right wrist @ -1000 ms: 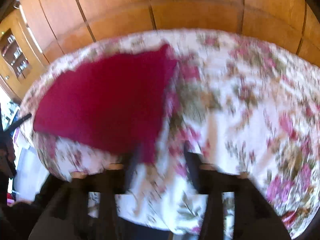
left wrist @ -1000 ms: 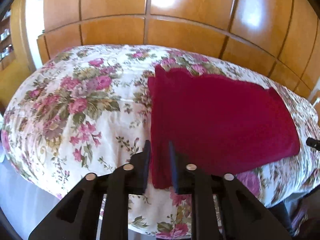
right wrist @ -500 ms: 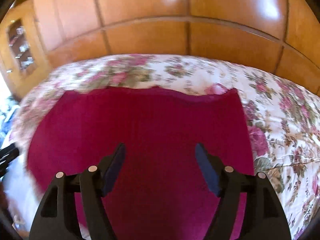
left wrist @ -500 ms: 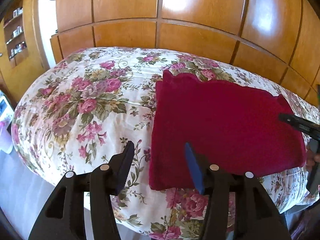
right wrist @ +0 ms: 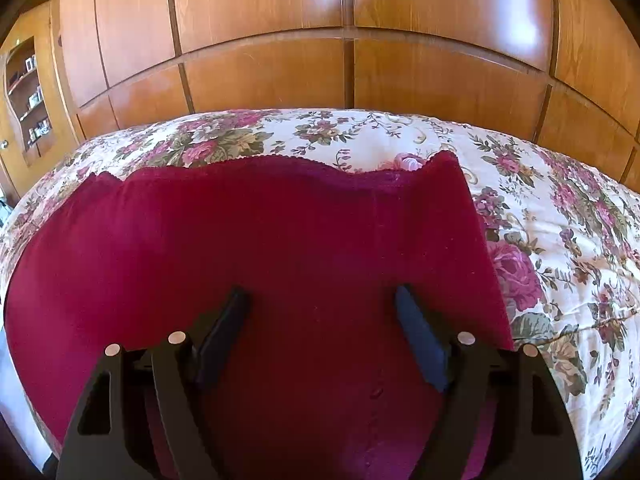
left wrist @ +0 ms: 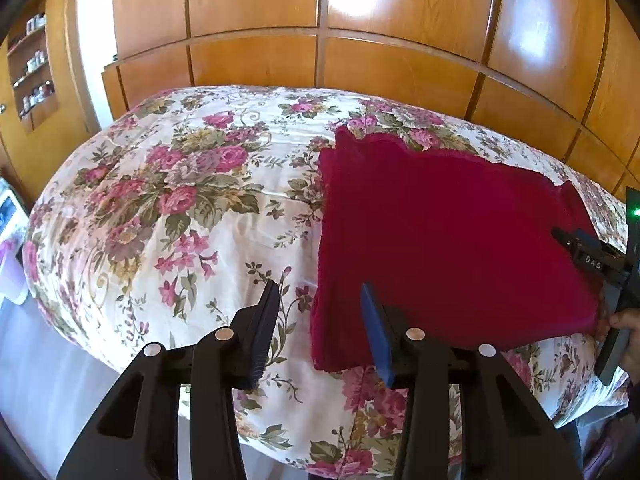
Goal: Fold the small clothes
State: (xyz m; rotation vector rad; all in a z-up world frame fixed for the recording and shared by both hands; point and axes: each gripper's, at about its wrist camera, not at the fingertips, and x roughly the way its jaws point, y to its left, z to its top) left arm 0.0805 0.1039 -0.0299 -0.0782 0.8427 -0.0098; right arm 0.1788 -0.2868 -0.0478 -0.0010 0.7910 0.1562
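Red garment (right wrist: pixel 280 248) flat on floral bedspread (left wrist: pixel 168 208)

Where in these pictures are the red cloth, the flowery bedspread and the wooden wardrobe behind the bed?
red cloth (right wrist: pixel 300 240): right wrist view, middle of the fabric.
flowery bedspread (left wrist: pixel 180 208): left wrist view, bare patch left of the cloth.
wooden wardrobe (right wrist: pixel 440 76): right wrist view, a lower door panel.

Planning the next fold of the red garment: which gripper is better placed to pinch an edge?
Left, probably. The left gripper hangs open astride the red garment's near-left corner; the right gripper is open over its middle.
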